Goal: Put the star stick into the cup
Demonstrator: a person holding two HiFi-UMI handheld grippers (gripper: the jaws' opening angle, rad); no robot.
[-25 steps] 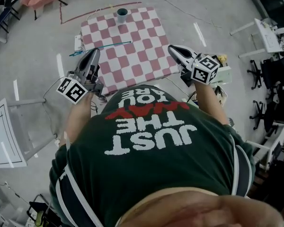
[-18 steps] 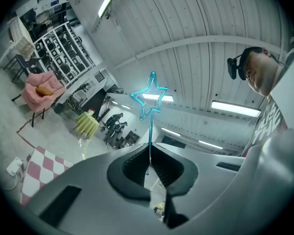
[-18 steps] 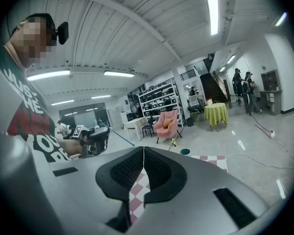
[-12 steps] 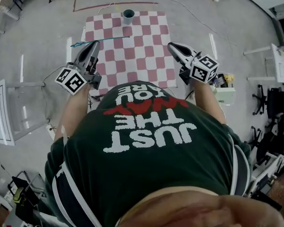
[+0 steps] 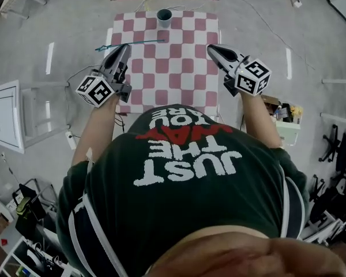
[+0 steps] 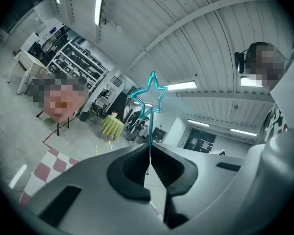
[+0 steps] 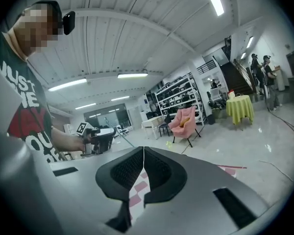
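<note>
Left gripper [image 5: 124,48] jaws clamped on stick [image 5: 139,41], held over tabletop [image 5: 179,68] near left edge. Head view: thin teal line, star unclear. Left gripper view: stick [image 6: 150,131] star outline plain. Cup [image 5: 164,17] at far edge, well apart. Right gripper [image 5: 211,48] jaws together, empty.

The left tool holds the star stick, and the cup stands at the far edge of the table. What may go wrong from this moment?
1. The left tool pinches the thin star stick only at its tips, so the stick may swing or slip on the way.
2. The cup is small and stands at the far edge of the table; a poorly aimed stick might knock it over or off.
</note>
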